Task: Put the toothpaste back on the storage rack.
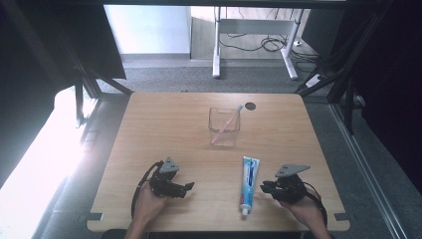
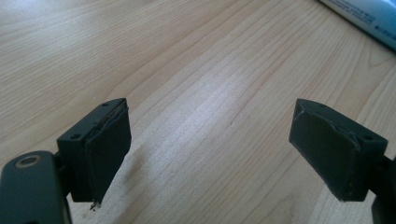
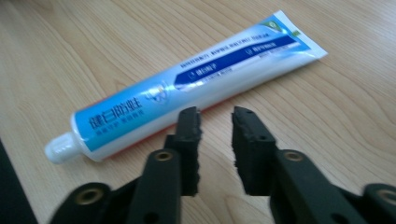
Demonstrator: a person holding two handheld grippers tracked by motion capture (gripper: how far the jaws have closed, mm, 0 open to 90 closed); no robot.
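Observation:
A blue and white toothpaste tube (image 1: 250, 181) lies flat near the table's front edge, cap toward the person. My right gripper (image 1: 263, 186) sits just right of it, held by a hand. In the right gripper view its jaws (image 3: 217, 126) stand a narrow gap apart with nothing between them, tips just short of the tube (image 3: 187, 84). My left gripper (image 1: 189, 188) rests front left, jaws wide apart (image 2: 210, 154) over bare wood, with the tube's end (image 2: 369, 16) farther off. A clear square cup (image 1: 224, 127) at mid-table holds a pink toothbrush (image 1: 231, 121).
The wooden table (image 1: 164, 124) has a dark round hole (image 1: 250, 106) near its far edge. Black frame struts stand at both back corners. A white desk's legs and cables lie on the floor beyond.

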